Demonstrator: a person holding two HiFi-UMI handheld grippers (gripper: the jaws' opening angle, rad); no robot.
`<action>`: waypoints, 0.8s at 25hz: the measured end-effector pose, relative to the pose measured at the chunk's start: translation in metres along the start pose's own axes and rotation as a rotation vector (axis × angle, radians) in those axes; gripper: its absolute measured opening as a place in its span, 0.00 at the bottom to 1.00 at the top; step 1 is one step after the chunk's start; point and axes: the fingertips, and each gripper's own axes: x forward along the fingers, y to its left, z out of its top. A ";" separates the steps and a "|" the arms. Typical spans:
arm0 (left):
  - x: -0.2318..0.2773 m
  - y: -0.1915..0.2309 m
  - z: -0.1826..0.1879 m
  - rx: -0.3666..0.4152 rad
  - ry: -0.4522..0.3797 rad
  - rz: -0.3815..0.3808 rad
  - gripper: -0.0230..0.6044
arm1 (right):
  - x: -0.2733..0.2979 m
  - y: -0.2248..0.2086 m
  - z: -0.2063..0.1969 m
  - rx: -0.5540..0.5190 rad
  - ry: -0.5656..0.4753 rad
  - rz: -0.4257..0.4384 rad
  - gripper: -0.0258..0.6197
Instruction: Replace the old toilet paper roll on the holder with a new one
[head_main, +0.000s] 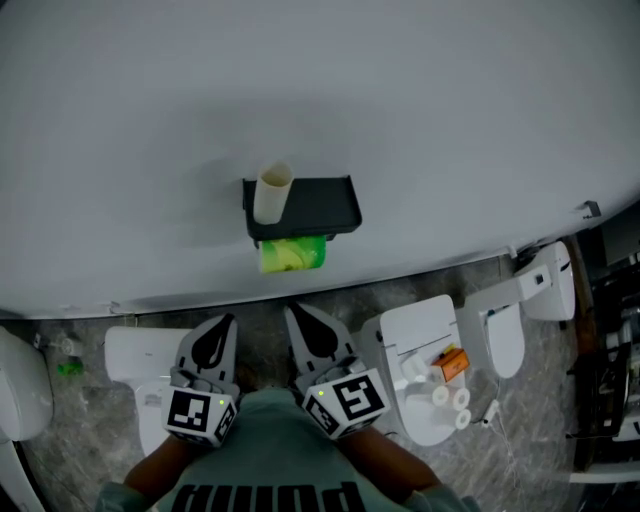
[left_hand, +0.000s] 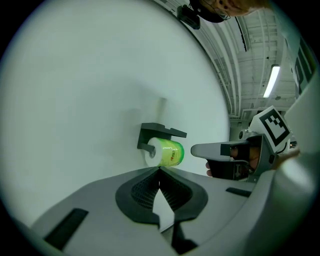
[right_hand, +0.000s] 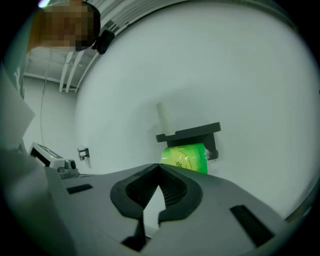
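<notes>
A black wall holder carries a roll in a green wrapper under its shelf. A bare cardboard tube stands upright on the shelf's left end. Both grippers are held low near the person's body, short of the wall and apart from the holder. My left gripper has its jaws together with nothing between them. My right gripper is likewise shut and empty. The left gripper view shows the green roll beyond the closed tips. In the right gripper view the roll and tube sit ahead of the closed tips.
A plain white wall fills the upper view. On the grey floor stand white toilets: one at left, one at right with several paper rolls and an orange item on its lid, another beyond.
</notes>
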 end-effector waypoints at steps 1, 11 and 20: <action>-0.002 0.002 0.001 0.005 -0.003 0.007 0.04 | 0.001 0.002 0.001 -0.026 0.002 -0.009 0.05; -0.019 0.009 0.005 0.009 -0.025 0.052 0.04 | 0.000 0.016 0.011 -0.109 -0.014 -0.004 0.05; -0.022 0.003 0.014 0.028 -0.045 0.112 0.04 | -0.004 0.013 0.016 -0.143 -0.032 0.034 0.05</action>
